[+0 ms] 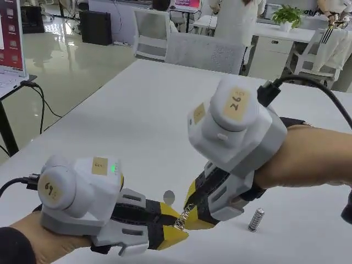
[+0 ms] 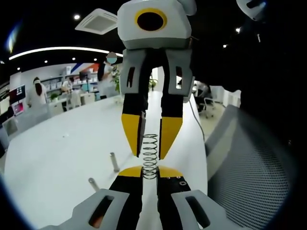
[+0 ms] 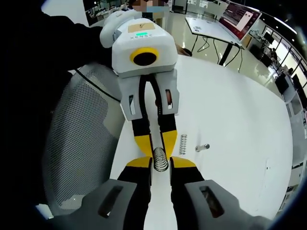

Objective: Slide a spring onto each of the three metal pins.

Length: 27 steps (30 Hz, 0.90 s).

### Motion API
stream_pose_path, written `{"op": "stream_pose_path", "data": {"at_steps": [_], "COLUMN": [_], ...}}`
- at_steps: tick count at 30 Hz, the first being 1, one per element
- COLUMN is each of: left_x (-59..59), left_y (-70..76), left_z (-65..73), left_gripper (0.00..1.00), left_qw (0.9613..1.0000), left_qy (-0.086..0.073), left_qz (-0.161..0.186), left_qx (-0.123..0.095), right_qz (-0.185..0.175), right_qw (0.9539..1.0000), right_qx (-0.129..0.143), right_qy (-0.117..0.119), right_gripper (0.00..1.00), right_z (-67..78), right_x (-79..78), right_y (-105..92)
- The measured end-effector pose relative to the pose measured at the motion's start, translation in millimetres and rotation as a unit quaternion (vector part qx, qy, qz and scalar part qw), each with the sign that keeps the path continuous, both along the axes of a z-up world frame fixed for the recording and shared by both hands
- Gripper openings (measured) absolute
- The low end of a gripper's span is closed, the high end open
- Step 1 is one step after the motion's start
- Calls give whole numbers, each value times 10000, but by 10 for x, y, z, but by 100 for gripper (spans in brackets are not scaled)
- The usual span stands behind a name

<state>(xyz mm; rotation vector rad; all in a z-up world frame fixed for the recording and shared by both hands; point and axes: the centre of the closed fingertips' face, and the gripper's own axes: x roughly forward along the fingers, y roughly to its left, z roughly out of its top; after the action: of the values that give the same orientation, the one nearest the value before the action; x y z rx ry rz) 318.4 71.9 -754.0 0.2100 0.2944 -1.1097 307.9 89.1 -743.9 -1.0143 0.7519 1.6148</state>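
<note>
Nearest the headset, the left gripper [image 1: 175, 230] and right gripper [image 1: 193, 215] meet tip to tip. Each pair of jaws pinches an end of one spring [image 1: 182, 216] over the white table [image 1: 137, 126], whose broad bare top stretches away beyond. A second spring [image 1: 256, 219] lies just beside them. The left gripper view shows a metal pin [image 2: 114, 161] and a nearer pin [image 2: 93, 183]. Both gripper views show the table's edge and a mesh chair [image 3: 81, 124].

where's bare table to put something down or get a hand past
Widest bare table lies beyond both tools, toward the chairs. A smaller patch sits around the loose spring, at the near right. Crowded spot: the left tool and right tool meeting on the held spring, with an upright pin close beside.
</note>
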Motion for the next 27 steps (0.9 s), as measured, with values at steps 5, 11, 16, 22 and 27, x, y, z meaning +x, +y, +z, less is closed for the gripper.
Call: {"op": "stream_pose_path", "data": {"at_steps": [5, 11, 16, 22, 27], "left_x": [7, 5, 11, 20, 37], "left_y": [-2, -7, -13, 3, 41], "left_z": [22, 33, 37, 34, 1], "left_gripper": [2, 2, 3, 5, 8], "left_qw": [10000, 10000, 9999, 9999, 9998], "left_qy": [-23, -47, -32, 43, 122], "left_qz": [7, -3, 12, 60, 137], "left_qx": [-49, -63, -98, -116, -100], "right_qz": [-19, -47, -93, -111, -213], "right_qw": [9999, 9998, 9998, 9999, 9997], "right_qx": [64, 90, 64, -3, -73], "right_qy": [106, 141, 148, 97, 20], "right_gripper": [10, 9, 8, 8, 8], "right_z": [-10, -10, -7, -1, 17], "right_x": [-13, -19, -15, 16, 131], "right_y": [33, 29, 20, -7, -99]}}
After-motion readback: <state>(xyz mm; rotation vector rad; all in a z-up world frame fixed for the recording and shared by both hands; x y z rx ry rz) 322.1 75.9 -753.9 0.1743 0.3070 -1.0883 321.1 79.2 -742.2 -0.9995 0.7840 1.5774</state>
